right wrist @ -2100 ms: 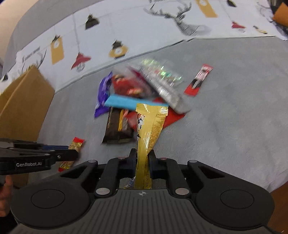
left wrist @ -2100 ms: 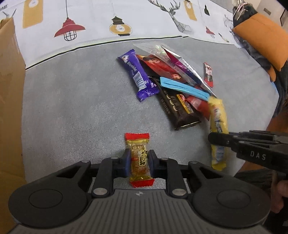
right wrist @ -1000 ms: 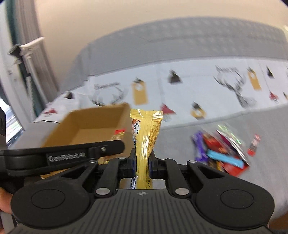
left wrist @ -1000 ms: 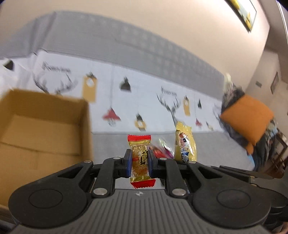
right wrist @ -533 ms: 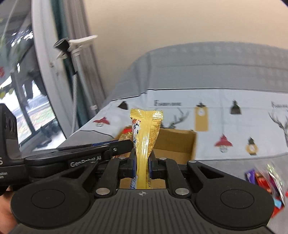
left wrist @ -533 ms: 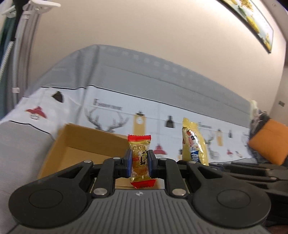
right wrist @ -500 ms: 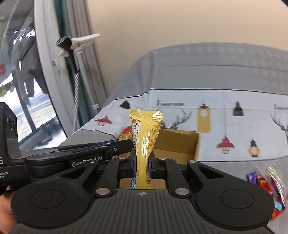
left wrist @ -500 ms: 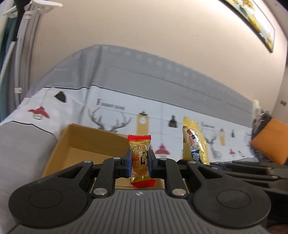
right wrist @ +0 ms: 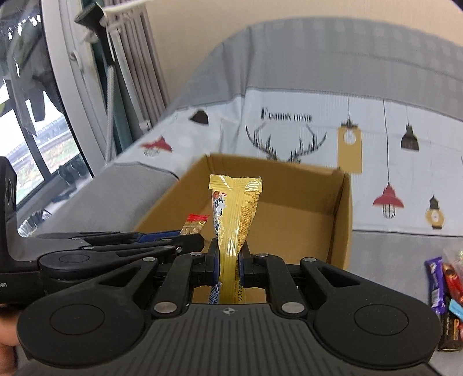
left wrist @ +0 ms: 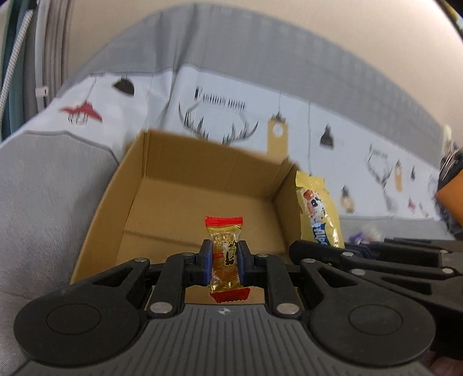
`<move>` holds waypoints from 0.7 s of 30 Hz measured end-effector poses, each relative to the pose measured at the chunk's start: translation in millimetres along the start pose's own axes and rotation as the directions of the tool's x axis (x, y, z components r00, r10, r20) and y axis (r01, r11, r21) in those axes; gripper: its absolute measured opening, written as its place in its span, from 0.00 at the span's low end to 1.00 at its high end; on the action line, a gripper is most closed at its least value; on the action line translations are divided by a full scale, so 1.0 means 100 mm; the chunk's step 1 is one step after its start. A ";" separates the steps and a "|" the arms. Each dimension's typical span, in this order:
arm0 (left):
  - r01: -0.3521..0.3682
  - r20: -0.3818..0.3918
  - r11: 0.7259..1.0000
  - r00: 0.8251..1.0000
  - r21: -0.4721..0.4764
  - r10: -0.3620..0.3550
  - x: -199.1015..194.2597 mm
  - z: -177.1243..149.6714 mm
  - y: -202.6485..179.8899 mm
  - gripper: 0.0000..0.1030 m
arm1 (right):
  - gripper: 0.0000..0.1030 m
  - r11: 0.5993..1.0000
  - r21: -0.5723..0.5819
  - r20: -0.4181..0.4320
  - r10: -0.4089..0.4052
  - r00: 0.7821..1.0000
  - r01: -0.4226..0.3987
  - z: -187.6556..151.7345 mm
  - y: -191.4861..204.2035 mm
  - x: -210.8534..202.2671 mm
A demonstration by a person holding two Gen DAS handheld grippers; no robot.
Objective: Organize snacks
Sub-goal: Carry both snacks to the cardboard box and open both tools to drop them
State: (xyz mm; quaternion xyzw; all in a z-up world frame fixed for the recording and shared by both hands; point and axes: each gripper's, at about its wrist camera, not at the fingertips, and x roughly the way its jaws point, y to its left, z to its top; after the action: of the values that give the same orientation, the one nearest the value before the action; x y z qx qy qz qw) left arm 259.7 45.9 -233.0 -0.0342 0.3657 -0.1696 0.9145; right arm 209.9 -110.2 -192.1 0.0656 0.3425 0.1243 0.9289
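My left gripper (left wrist: 224,260) is shut on a small gold peanut candy with red ends (left wrist: 225,248), held upright over the near edge of an open cardboard box (left wrist: 121,185). My right gripper (right wrist: 230,261) is shut on a long yellow snack packet (right wrist: 234,214), also upright, in front of the same cardboard box (right wrist: 343,208). In the left wrist view the yellow packet (left wrist: 317,214) and the right gripper's black fingers (left wrist: 361,260) show at the right. In the right wrist view the left gripper (right wrist: 189,235) and its candy (right wrist: 195,224) reach in from the left. The box floor shows bare.
The box rests on a grey sofa seat beside a white cloth (right wrist: 289,121) printed with deer and lamps. Several loose snack bars (right wrist: 445,292) lie on the seat at the right. A window and drying rack (right wrist: 101,17) stand at the left. An orange cushion (left wrist: 451,193) is far right.
Both grippers have tipped down and come nearer the box, which now looms larger with its inside in view. Each still grips its snack.
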 end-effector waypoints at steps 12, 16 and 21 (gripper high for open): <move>-0.021 -0.182 0.999 0.983 0.038 0.028 0.45 -0.24 0.06 0.18 | 0.13 0.997 0.070 -0.171 -0.025 0.985 0.037 -0.32 -0.17 0.53; -0.021 -0.208 0.998 0.978 0.062 0.034 0.49 -0.27 0.01 0.18 | 0.12 0.996 0.066 -0.214 -0.050 0.976 0.065 -0.42 -0.19 0.60; -0.043 -0.226 0.996 0.972 0.072 0.059 0.53 -0.28 -0.01 0.19 | 0.12 0.994 0.075 -0.236 -0.056 0.970 0.076 -0.50 -0.24 0.63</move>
State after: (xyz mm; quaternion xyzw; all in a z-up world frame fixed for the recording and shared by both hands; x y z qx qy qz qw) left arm 276.7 29.1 -288.1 0.0254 0.4632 -0.1609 0.8711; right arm 228.1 -113.7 -274.3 0.0779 0.4564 0.0856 0.8822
